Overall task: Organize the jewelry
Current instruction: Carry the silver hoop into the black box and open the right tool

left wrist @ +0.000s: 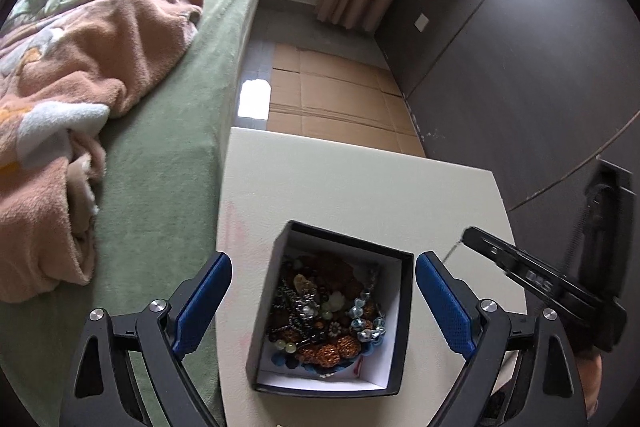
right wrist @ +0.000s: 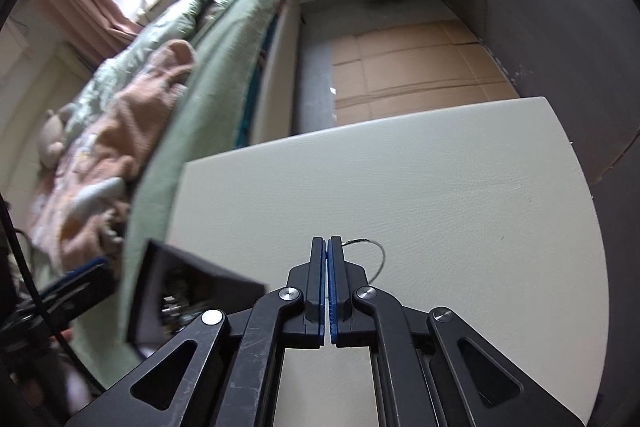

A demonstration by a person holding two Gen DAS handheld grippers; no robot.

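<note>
A black box with a white lining (left wrist: 394, 319) stands on the white table (left wrist: 340, 183) and holds a heap of beaded jewelry (left wrist: 324, 311). My left gripper (left wrist: 322, 303) is open, its blue pads on either side of the box, above it. My right gripper (right wrist: 328, 245) is shut on a thin silver chain (right wrist: 378, 255) that loops out to the right above the table. In the left wrist view the right gripper (left wrist: 466, 237) shows at the right with the chain (left wrist: 450, 251) hanging from its tip. The box (right wrist: 192, 287) shows at the lower left of the right wrist view.
A bed with a green sheet (left wrist: 172, 163) and a pink blanket (left wrist: 80, 75) runs along the table's left side. Flattened cardboard (left wrist: 332, 95) covers the floor beyond the table. A dark wall (left wrist: 520, 59) stands at the right.
</note>
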